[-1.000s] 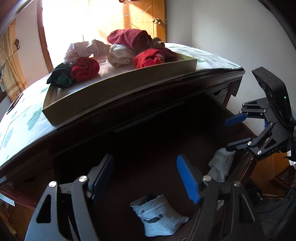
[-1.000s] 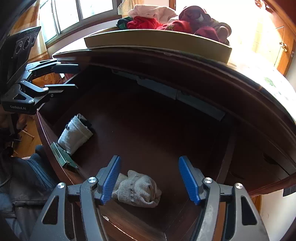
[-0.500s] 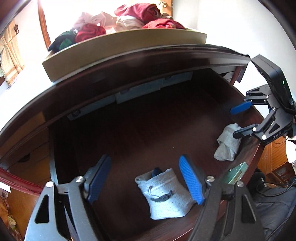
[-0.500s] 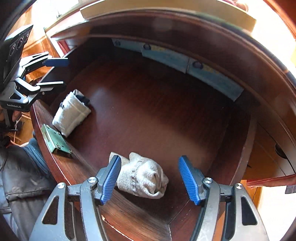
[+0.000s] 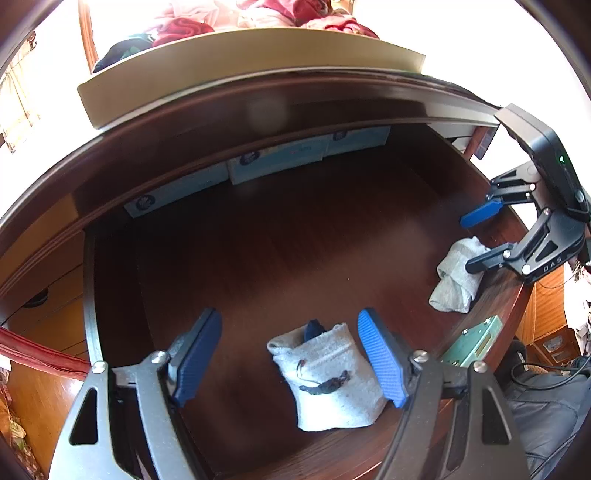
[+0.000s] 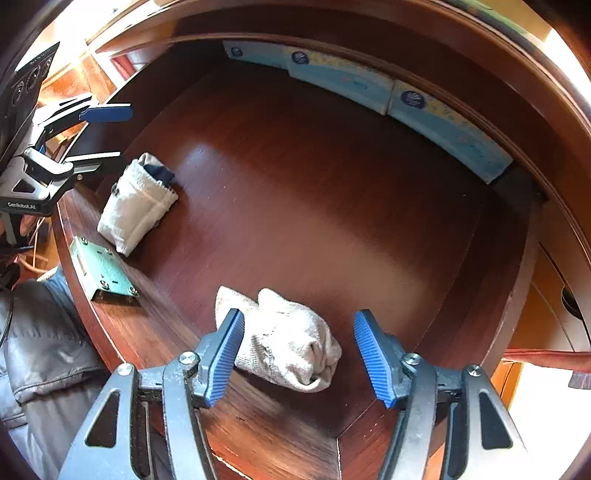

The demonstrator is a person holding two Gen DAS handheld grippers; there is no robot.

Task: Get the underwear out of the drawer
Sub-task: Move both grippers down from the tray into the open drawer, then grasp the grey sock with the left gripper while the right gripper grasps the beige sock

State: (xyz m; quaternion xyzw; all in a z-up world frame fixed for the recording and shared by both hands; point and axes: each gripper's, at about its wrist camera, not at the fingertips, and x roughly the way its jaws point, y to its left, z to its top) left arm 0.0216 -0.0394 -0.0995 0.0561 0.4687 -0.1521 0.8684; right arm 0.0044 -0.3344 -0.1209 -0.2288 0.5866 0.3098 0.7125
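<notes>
Dark wood drawer (image 5: 280,251): two folded pale-grey underwear bundles (image 5: 328,380).

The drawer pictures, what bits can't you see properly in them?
- Clothes pile in the box on top, left wrist view: cut off by the top edge and washed out by glare.
- Dark piece inside the grey folded bundle, left wrist view: mostly hidden by the fold.
- Print on the blue packets at the back, right wrist view: too small to read.
- White rolled bundle, right wrist view: near end hidden behind the right gripper finger.
</notes>
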